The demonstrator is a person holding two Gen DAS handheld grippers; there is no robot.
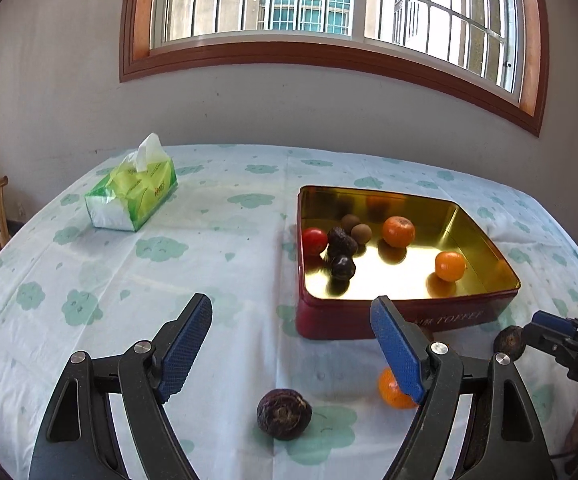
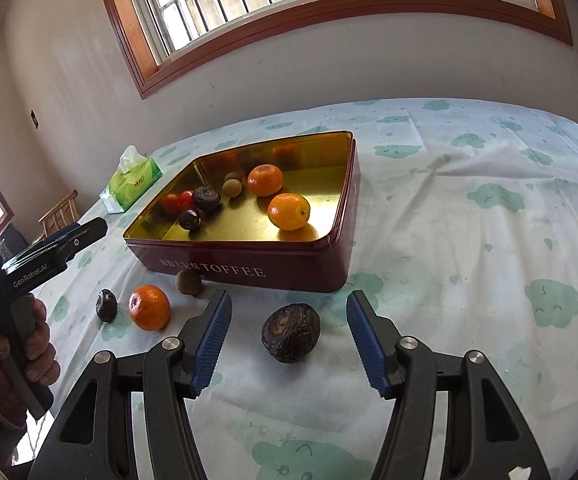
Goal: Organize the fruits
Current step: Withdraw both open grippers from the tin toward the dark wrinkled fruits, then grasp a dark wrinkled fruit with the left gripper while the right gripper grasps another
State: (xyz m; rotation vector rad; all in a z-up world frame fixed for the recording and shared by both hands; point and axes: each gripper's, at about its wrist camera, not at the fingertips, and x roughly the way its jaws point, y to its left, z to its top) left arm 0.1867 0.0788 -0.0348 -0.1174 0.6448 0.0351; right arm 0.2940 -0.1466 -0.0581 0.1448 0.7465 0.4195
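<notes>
The right gripper (image 2: pixel 289 340) is held with its jaws apart, and a dark wrinkled fruit (image 2: pixel 291 333) is seen on the tablecloth (image 2: pixel 469 248) between the blue pads, touched by neither. The left gripper (image 1: pixel 291 354) is held wide open and empty; a second dark fruit (image 1: pixel 284 413) lies on the cloth below the gap between its fingers, and an orange (image 1: pixel 393 394) is partly hidden behind its right finger. A small brown fruit (image 2: pixel 188 281) is placed against the front wall of the red tin (image 2: pixel 249 270). In the tin, two oranges, a red fruit, two dark fruits and two small brown fruits are contained. Bare cloth is left right of the tin; a tissue pack (image 1: pixel 133 196) stands well apart on the left
</notes>
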